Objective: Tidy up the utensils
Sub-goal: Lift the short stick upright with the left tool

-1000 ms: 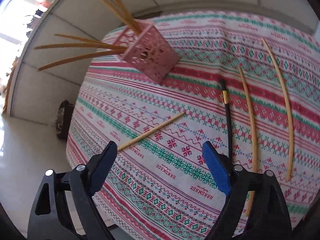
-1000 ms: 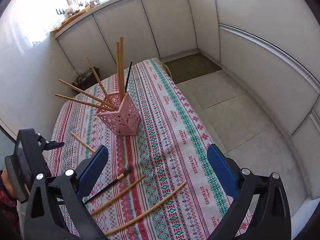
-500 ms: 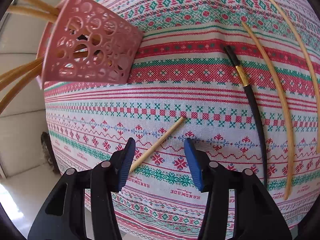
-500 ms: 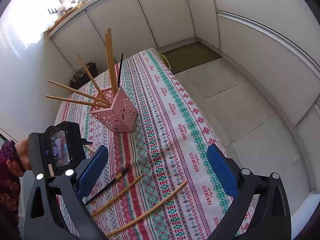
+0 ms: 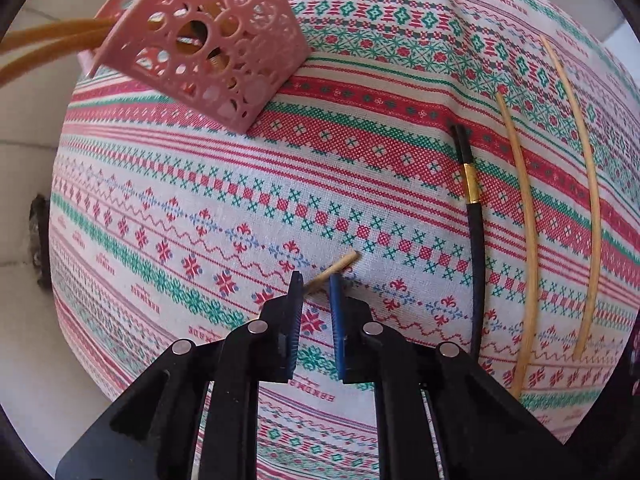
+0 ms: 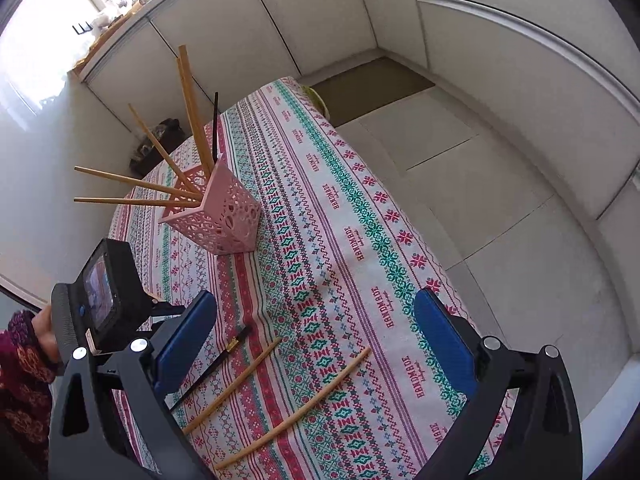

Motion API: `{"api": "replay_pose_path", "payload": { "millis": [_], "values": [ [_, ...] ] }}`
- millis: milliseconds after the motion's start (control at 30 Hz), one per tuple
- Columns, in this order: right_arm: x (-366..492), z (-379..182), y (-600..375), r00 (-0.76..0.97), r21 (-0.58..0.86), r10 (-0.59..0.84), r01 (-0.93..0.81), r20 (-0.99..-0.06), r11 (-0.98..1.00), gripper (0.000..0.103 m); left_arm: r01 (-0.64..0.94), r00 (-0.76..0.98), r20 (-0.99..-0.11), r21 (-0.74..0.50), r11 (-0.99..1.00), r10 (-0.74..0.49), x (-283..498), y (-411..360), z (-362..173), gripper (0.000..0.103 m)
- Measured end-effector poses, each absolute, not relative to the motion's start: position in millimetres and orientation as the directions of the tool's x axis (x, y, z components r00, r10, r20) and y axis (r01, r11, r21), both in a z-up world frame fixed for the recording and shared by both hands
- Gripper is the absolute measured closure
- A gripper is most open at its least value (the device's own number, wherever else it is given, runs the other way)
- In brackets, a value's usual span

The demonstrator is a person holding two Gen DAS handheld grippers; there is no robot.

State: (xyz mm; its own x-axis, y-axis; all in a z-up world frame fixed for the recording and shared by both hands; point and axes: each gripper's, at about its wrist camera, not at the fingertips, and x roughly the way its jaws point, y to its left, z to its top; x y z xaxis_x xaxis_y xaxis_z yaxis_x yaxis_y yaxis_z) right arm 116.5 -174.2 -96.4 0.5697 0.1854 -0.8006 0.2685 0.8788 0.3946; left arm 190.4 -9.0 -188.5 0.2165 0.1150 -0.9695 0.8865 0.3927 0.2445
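Note:
A pink perforated holder (image 5: 204, 36) (image 6: 224, 216) stands on the patterned tablecloth (image 5: 200, 184) with several wooden chopsticks and one black one in it. My left gripper (image 5: 316, 276) has its jaws closed down around a wooden chopstick (image 5: 340, 265) lying on the cloth, low over the table; the stick's tip pokes out past the pads. A black chopstick (image 5: 474, 232) (image 6: 218, 362) and two wooden chopsticks (image 5: 528, 216) (image 5: 592, 200) lie to its right. My right gripper (image 6: 316, 320) is open and empty, high above the table.
The table's edge falls to a tiled floor (image 6: 480, 184) on the right. White cabinets (image 6: 320, 12) run along the walls. The left gripper's body and the hand holding it (image 6: 96, 304) sit at the left in the right wrist view.
My left gripper has dropped down to the cloth and its jaws have narrowed from wide open to close around the wooden chopstick. The right gripper has barely shifted.

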Motion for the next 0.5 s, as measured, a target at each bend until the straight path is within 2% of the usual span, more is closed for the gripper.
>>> {"api": "replay_pose_path", "payload": {
  "millis": [67,100,200,267,333,400,500],
  "values": [
    [115,-96,-173,0.568,0.387,0.182,0.264,-0.803,0.884,0.007,0.846,0.229,-0.969,0.243,0.475,0.089,174,-1,-185,0.091],
    [115,-97,-173,0.564,0.385,0.182,0.263,-0.805,0.885,0.007,0.814,0.216,-0.973,0.225,0.535,0.080,168,4,-184,0.103],
    [113,-101,-173,0.550,0.381,0.185,0.267,-0.815,0.885,0.007,0.710,0.215,-0.977,0.167,0.684,0.016,155,24,-179,0.103],
    [112,-104,-172,0.540,0.379,0.189,0.267,-0.820,0.886,0.007,0.706,0.229,-0.973,0.164,0.689,-0.003,145,31,-174,0.103],
    [111,-105,-171,0.536,0.373,0.185,0.268,-0.824,0.888,0.007,0.685,0.271,-0.962,0.216,0.695,0.032,143,40,-166,0.095],
    [111,-106,-173,0.535,0.375,0.183,0.274,-0.825,0.886,0.007,0.633,0.286,-0.958,0.208,0.746,0.024,148,55,-153,0.070],
    [112,-104,-176,0.541,0.401,0.199,0.286,-0.817,0.870,0.007,0.480,0.318,-0.946,0.211,0.851,0.055,173,91,-138,0.054]
  ]
}}
